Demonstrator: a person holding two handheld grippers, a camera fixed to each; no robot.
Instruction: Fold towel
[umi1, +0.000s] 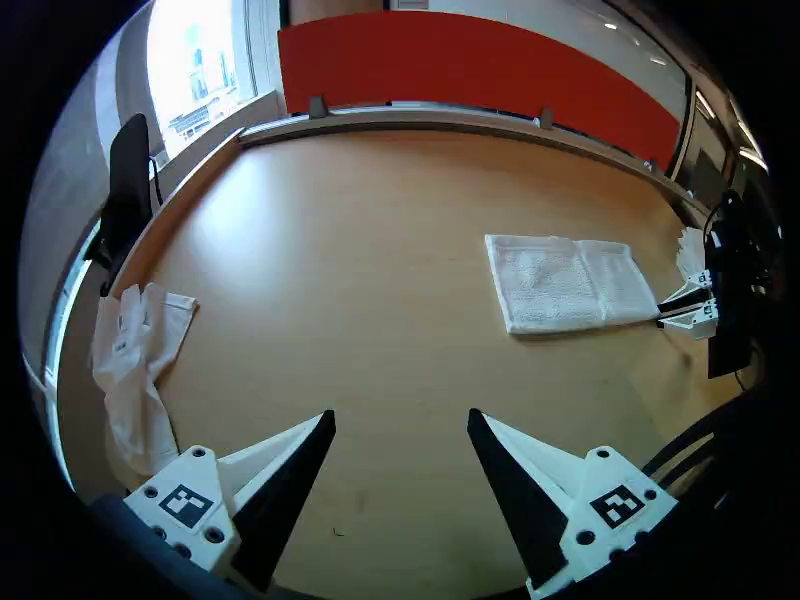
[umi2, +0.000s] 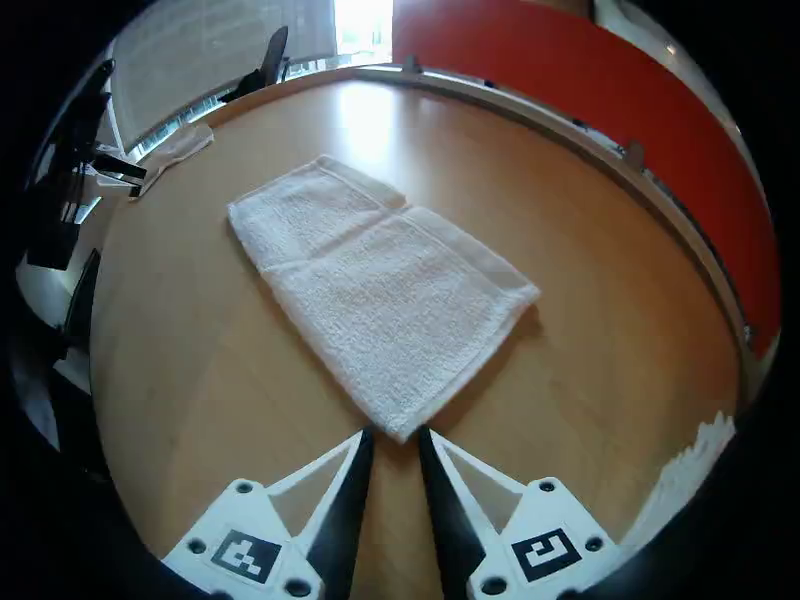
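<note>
A white towel (umi2: 375, 285), folded into a thick rectangle, lies flat on the wooden table (umi2: 200, 330). Its near corner sits between the tips of my right gripper (umi2: 394, 432), whose fingers are drawn close on it with only a narrow gap. In the left gripper view the towel (umi1: 565, 282) lies at the right of the table, and the right gripper (umi1: 688, 308) meets its right edge. My left gripper (umi1: 400, 415) hovers open over bare table, well to the left of the towel, with nothing between its fingers.
A crumpled white cloth (umi1: 135, 365) hangs over the table's left edge. A red partition (umi1: 480, 70) runs along the far side, and a black chair (umi1: 125, 200) stands by the window. More white cloth (umi2: 690, 470) lies at the table's edge near the right gripper.
</note>
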